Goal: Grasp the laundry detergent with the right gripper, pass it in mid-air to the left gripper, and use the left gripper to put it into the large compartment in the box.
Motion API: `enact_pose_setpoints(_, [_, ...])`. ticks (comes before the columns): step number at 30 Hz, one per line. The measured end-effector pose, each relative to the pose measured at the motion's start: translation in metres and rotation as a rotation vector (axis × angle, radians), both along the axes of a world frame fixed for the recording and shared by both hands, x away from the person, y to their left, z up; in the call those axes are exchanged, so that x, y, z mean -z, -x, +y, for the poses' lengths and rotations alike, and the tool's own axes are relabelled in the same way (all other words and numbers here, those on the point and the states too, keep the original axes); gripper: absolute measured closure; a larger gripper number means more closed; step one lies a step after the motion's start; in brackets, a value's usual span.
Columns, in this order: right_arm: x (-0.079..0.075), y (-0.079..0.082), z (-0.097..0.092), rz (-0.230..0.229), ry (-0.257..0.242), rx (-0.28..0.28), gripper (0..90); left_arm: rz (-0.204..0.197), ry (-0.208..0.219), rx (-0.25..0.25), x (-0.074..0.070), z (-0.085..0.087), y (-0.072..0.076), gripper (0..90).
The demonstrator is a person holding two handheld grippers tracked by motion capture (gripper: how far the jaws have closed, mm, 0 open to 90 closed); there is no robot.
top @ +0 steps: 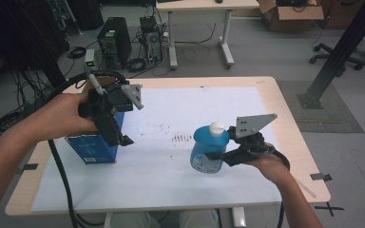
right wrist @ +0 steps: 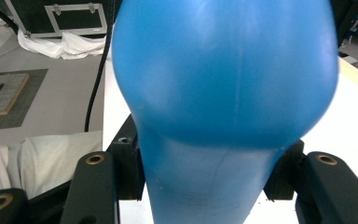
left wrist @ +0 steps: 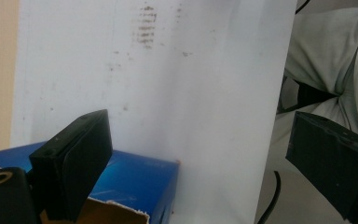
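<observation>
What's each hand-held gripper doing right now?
Left hand-held gripper: open, over the blue box, holding nothing.
Right hand-held gripper: shut on the blue bottle.

One bottle [top: 210, 151], blue with a single white cap [top: 216, 127]. One blue box [top: 94, 145]. Two grippers, left [top: 122, 138] and right [top: 217, 156], each carrying one grey plate. One table [top: 285, 123] under them, one white sheet [top: 171, 114] on it. Behind, two computer towers [top: 114, 40] and one cardboard carton [top: 290, 14].
</observation>
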State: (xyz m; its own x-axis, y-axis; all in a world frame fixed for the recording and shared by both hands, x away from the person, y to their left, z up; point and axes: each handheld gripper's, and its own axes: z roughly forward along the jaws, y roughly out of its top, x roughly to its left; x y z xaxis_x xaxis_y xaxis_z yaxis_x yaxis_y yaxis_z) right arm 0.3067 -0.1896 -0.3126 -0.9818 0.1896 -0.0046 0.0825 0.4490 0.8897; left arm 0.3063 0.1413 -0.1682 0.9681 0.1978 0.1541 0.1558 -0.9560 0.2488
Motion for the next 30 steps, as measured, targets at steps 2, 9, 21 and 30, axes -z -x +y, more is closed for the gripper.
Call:
enact_pose_setpoints(2, [-0.007,0.0,-0.004,-0.003,0.006,0.001,43.9,-0.001,-0.001,0.006,-0.001,-0.004,-0.001,7.1])
enact_pose_setpoints(9, [-0.021,-0.001,-0.01,-0.011,0.02,-0.011,43.9,0.003,0.018,0.027,-0.006,-0.019,-0.004,7.1])
enact_pose_setpoints(21, [-0.035,-0.006,-0.004,-0.007,0.033,-0.062,43.9,0.023,-0.001,0.064,-0.014,-0.041,-0.01,6.9])
enact_pose_setpoints(30, [-0.036,-0.013,0.009,-0.006,0.03,-0.097,44.0,0.035,-0.02,0.087,-0.014,-0.055,-0.013,6.9])
